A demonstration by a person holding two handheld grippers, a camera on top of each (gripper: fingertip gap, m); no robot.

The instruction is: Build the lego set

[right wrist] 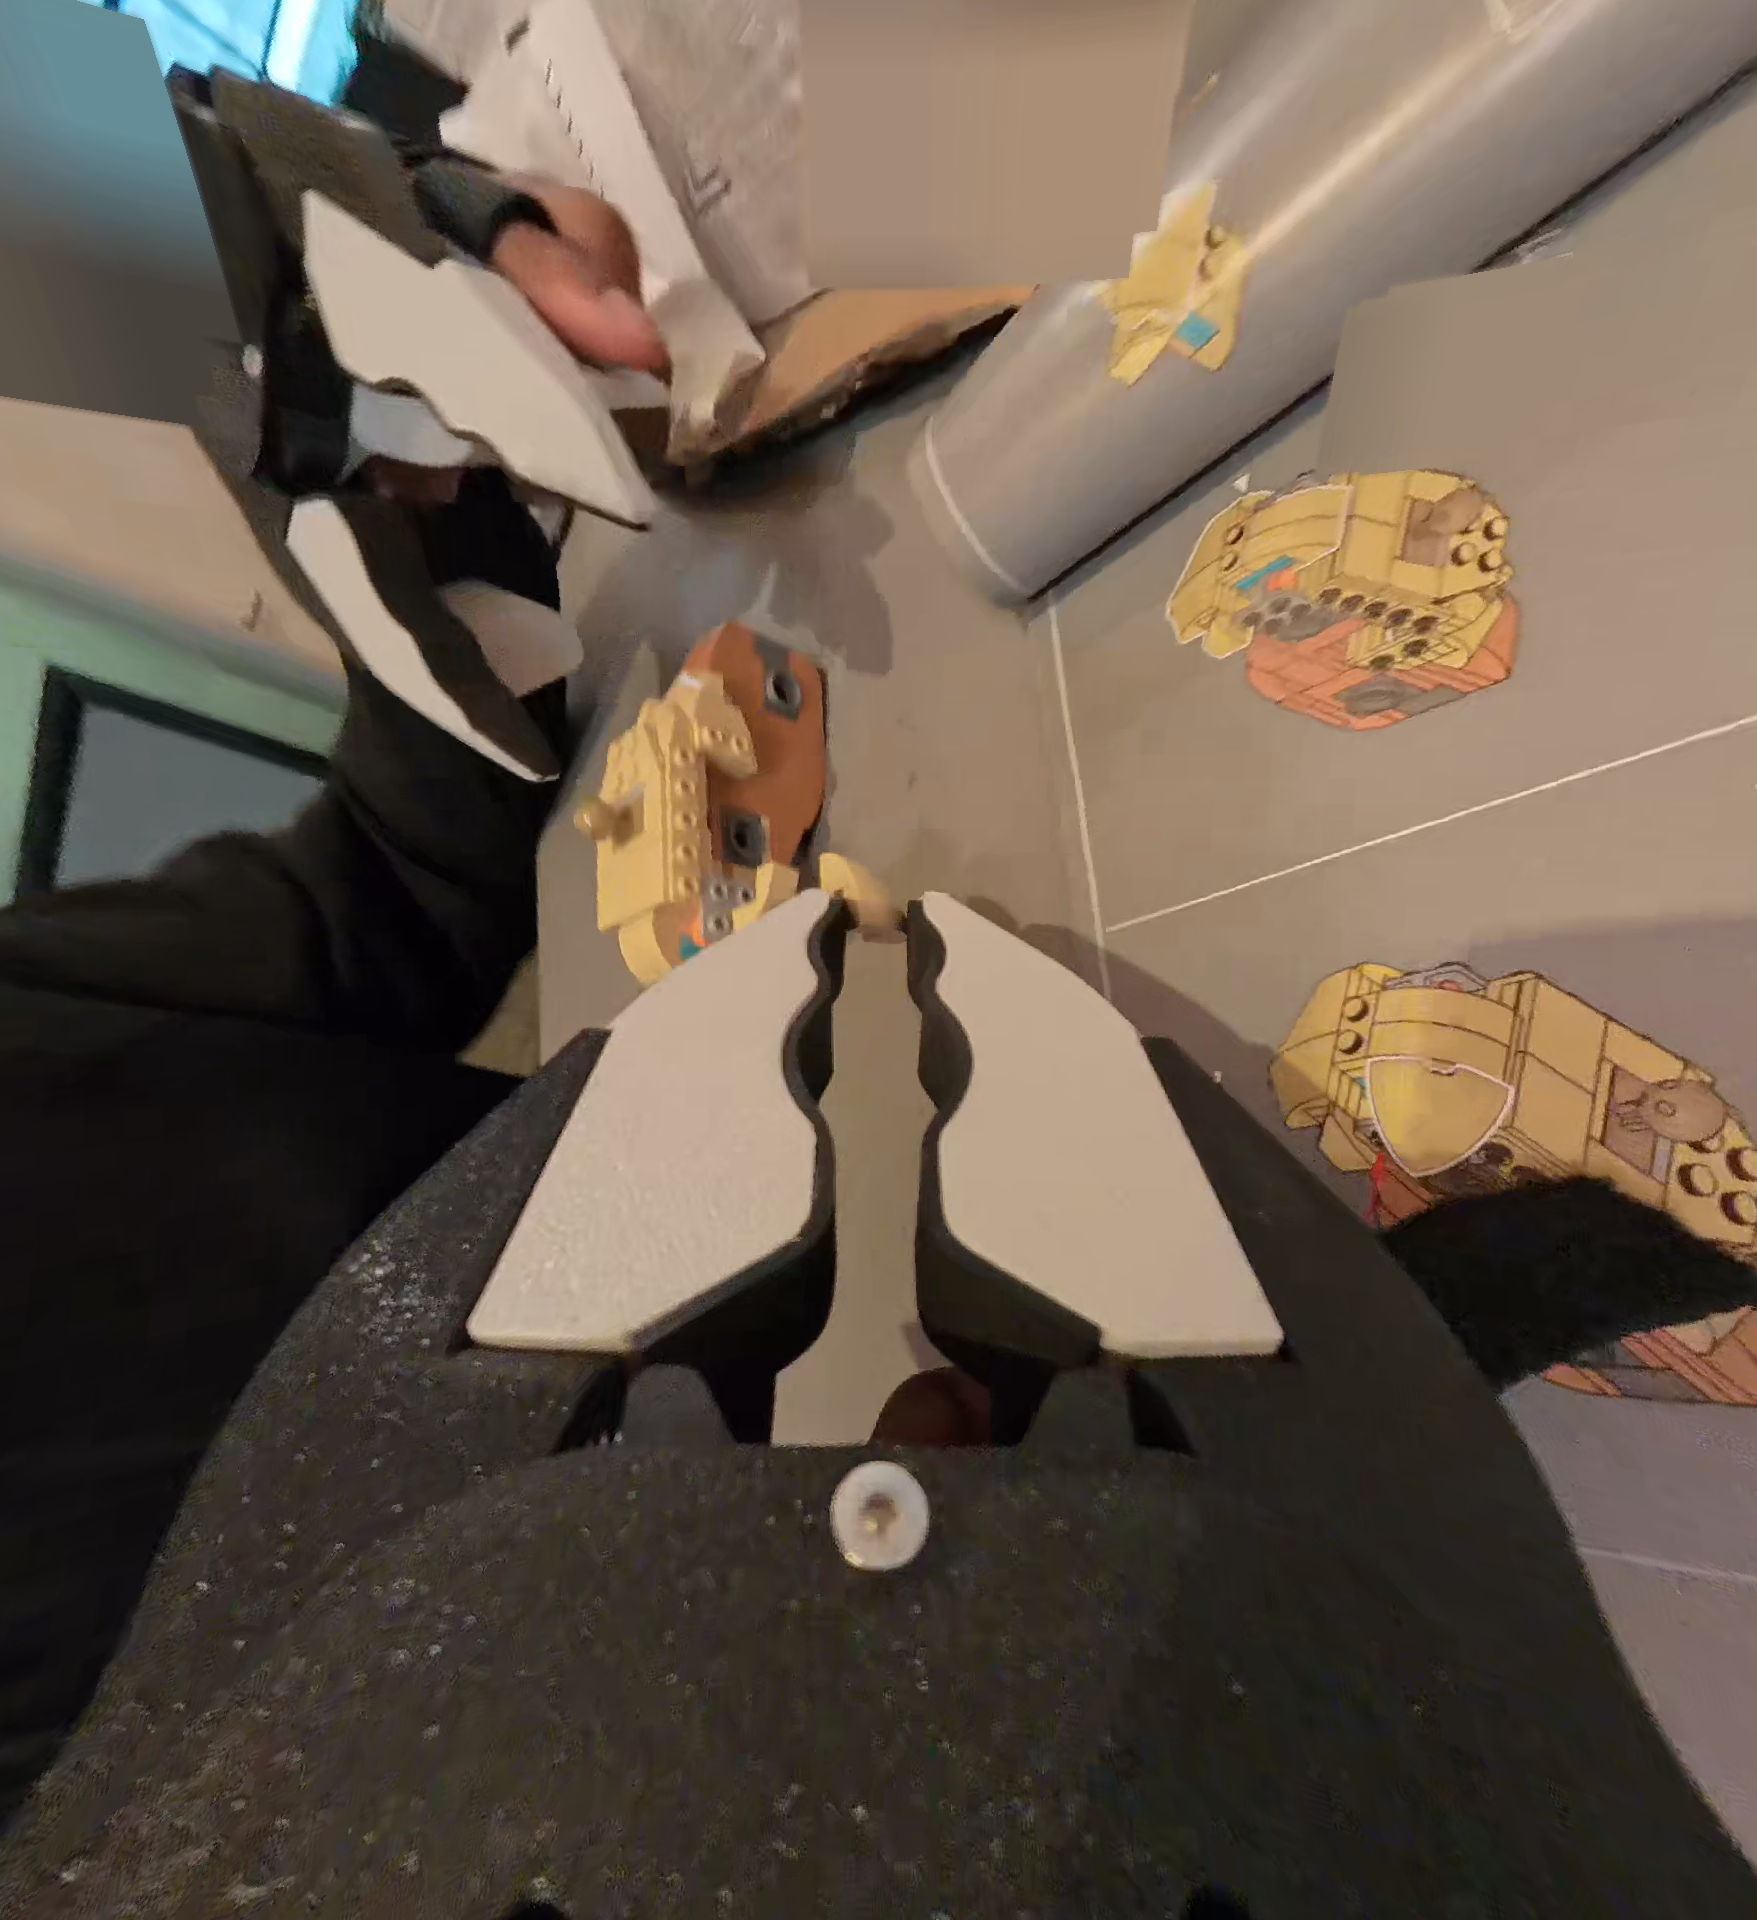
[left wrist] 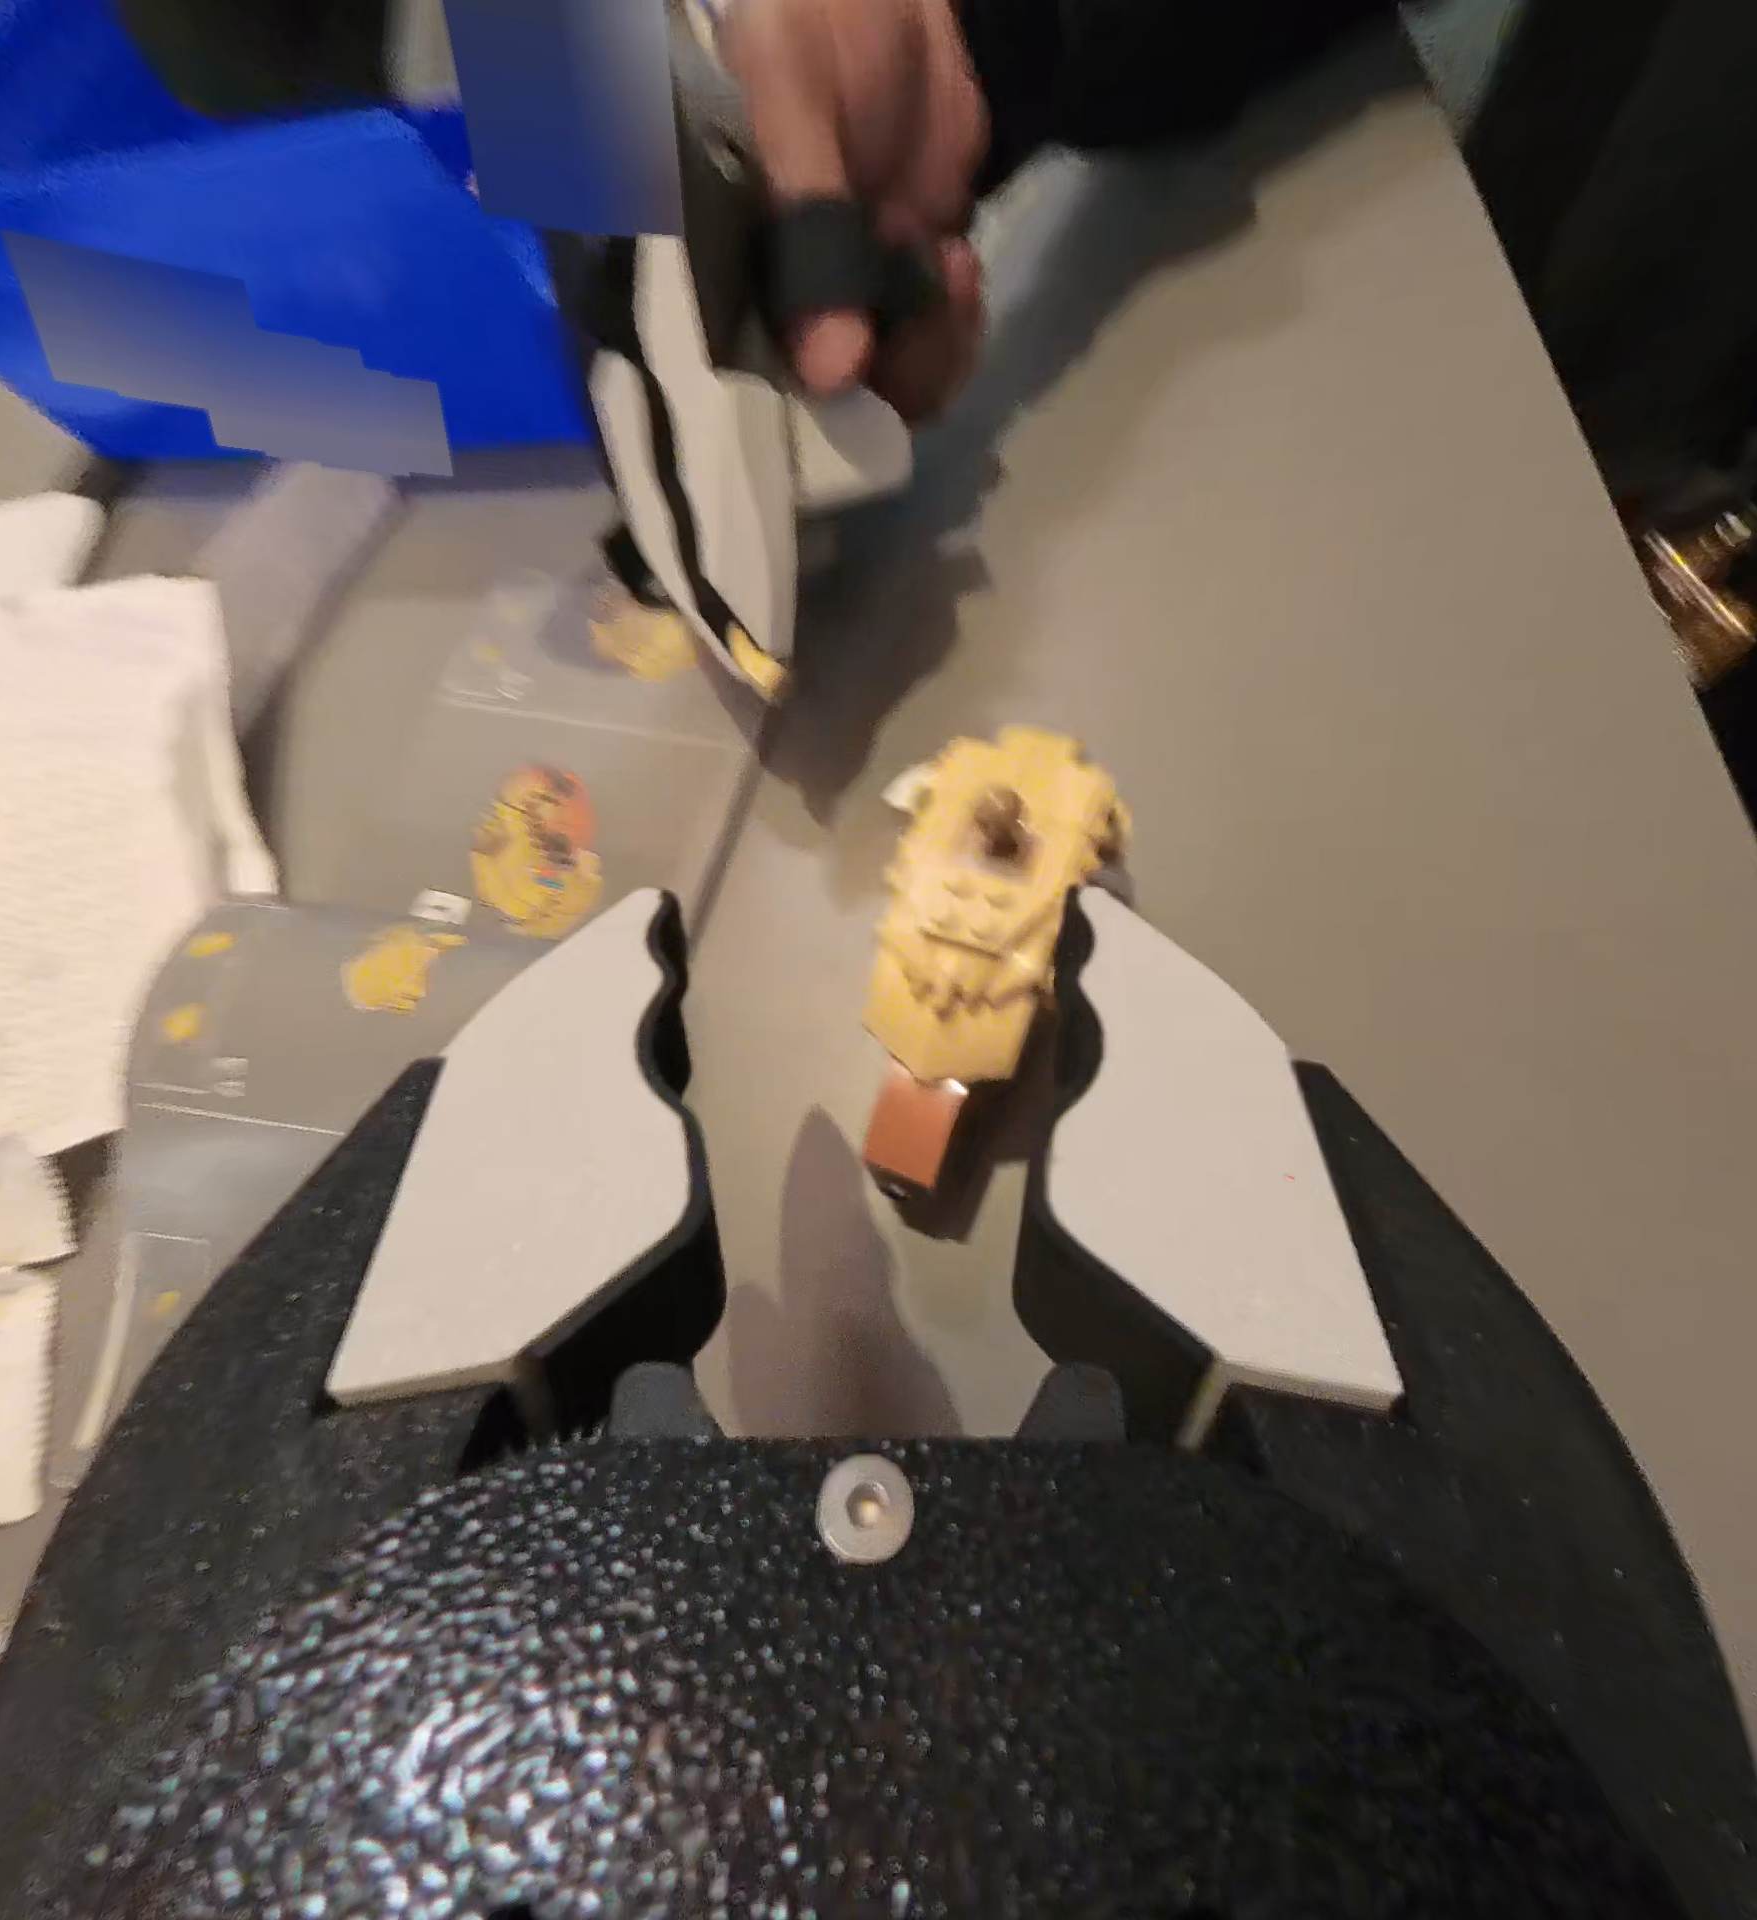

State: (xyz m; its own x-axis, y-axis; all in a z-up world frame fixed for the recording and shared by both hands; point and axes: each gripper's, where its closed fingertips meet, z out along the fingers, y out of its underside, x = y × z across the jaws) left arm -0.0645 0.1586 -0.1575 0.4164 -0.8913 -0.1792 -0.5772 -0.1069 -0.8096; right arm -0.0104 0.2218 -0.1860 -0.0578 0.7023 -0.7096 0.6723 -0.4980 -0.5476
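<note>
A studded tan-and-brown plastic brick model (right wrist: 692, 821) lies on the smooth grey table (left wrist: 1269, 644), beside the wide-open left gripper (left wrist: 869, 935), while the right gripper (right wrist: 872, 920) pinches a small tan piece (right wrist: 869, 904) over a printed grey instruction sheet (right wrist: 1632, 831).

grey instruction sheet (right wrist: 1476, 831) with printed brick drawings, spread across desk (left wrist: 1269, 727) | white paper towels (left wrist: 53, 810) at desk's left edge | blue bag (left wrist: 230, 260) at far-left corner | torn cardboard (right wrist: 853, 353) near far edge
</note>
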